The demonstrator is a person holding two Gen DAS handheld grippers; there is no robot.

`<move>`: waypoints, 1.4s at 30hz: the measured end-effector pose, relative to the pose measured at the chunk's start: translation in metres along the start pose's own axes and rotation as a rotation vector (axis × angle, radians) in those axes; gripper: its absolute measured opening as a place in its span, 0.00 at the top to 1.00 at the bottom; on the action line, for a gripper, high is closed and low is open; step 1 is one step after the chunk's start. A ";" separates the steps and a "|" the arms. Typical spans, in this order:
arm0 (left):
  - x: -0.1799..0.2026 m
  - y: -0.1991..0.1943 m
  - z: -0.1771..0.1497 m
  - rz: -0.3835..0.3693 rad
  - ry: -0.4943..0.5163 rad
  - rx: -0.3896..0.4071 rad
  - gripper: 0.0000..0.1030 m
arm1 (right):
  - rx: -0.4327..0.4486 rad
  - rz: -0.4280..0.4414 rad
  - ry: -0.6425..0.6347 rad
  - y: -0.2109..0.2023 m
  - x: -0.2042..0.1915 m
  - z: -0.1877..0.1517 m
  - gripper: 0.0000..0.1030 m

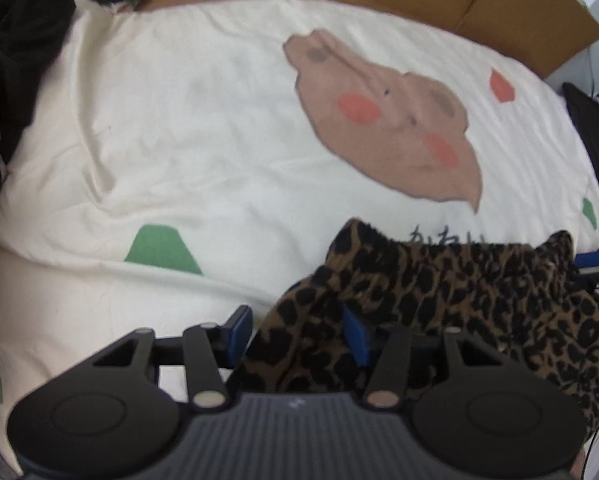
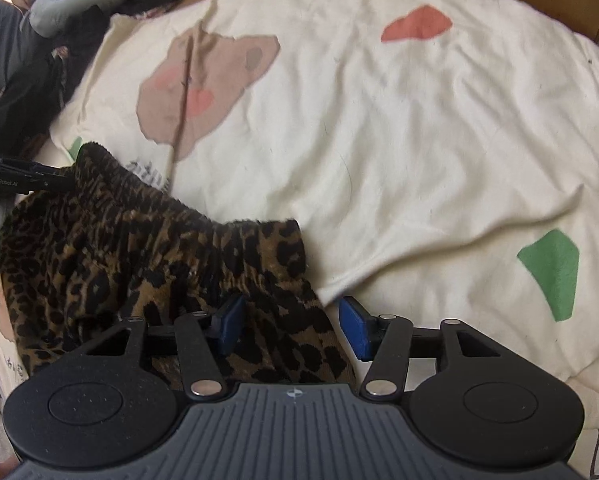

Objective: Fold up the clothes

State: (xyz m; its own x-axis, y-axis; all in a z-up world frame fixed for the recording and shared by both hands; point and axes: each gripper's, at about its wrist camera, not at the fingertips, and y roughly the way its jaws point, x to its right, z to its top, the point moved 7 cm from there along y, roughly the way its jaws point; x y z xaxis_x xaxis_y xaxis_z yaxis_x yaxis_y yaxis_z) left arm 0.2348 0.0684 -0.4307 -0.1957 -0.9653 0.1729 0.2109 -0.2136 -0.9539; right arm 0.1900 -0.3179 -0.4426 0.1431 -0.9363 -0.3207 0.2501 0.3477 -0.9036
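L tongs [image 1: 297,334] & R tongs [image 2: 293,326] each pinch leopard-print garment [image 2: 147,248] waistband corner, spreading it flat above duvet [image 2: 419,140] for fold.

Both wrist cameras look steeply down, close over the bed [image 1: 179,140]; they share the leopard-print garment [image 2: 139,248] and bear print [image 1: 387,120].

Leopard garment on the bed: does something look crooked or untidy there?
Yes. The leopard-print garment lies bunched, its gathered waistband running aslant across the cream blanket, which is itself wrinkled. Cloth sits between the fingers of the left gripper and the right gripper, not yet spread flat for folding.
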 end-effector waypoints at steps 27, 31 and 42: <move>0.015 -0.057 0.053 -0.034 0.002 0.204 0.98 | 0.214 -0.106 -0.064 -0.077 -0.001 0.051 0.97; 0.012 -0.057 0.072 -0.020 -0.007 0.246 0.98 | 0.252 -0.131 -0.092 -0.081 -0.001 0.073 0.98; -0.002 -0.066 0.127 0.028 -0.022 0.344 0.98 | 0.337 -0.199 -0.162 -0.084 0.005 0.148 0.98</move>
State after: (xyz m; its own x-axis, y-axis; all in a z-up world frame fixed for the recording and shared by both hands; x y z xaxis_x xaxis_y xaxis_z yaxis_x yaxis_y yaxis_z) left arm 0.3427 0.0649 -0.3372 -0.1653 -0.9738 0.1562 0.5274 -0.2211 -0.8203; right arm 0.3111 -0.3441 -0.3267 0.2021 -0.9764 -0.0764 0.5837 0.1827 -0.7911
